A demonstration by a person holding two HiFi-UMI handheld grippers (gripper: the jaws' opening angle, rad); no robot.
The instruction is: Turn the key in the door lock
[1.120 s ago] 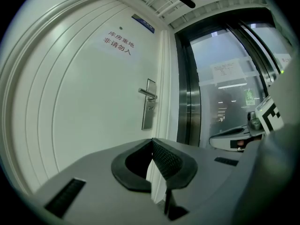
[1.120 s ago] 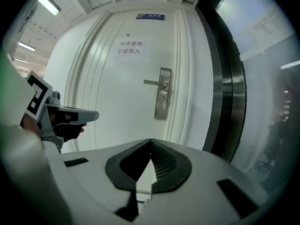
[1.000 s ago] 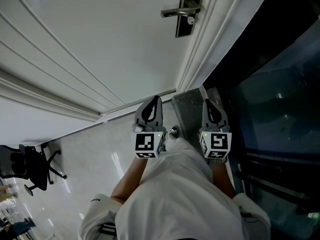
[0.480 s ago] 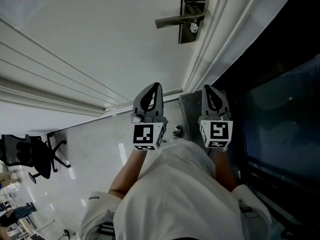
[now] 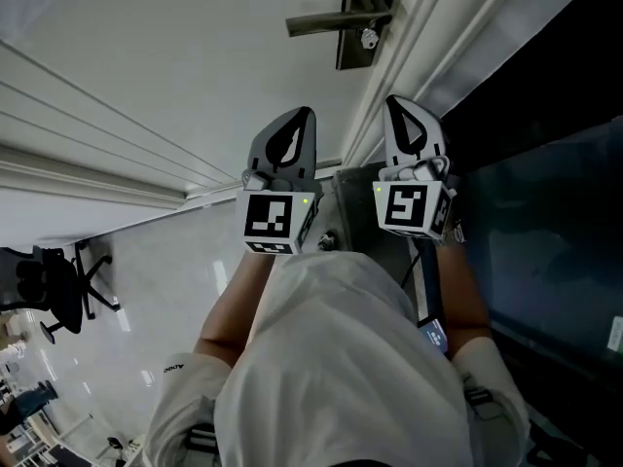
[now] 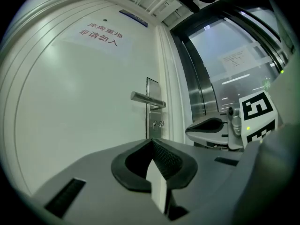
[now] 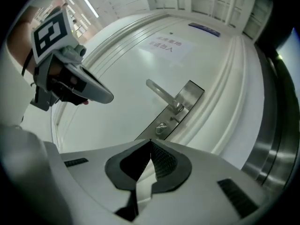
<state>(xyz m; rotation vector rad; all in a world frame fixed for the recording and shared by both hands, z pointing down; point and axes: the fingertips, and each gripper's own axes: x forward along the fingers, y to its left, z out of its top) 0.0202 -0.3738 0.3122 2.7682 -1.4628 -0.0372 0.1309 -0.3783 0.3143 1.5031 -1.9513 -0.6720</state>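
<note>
The key sits in the lock just below the lever handle on the white door. It looks small, rigid and slick, best pinched flat across its head. The left gripper and right gripper are pressed together, empty, well short of it.

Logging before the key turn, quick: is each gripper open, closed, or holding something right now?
The grey left gripper: closed, jaws together, holding nothing.
The grey right gripper: closed, jaws together, holding nothing.
</note>
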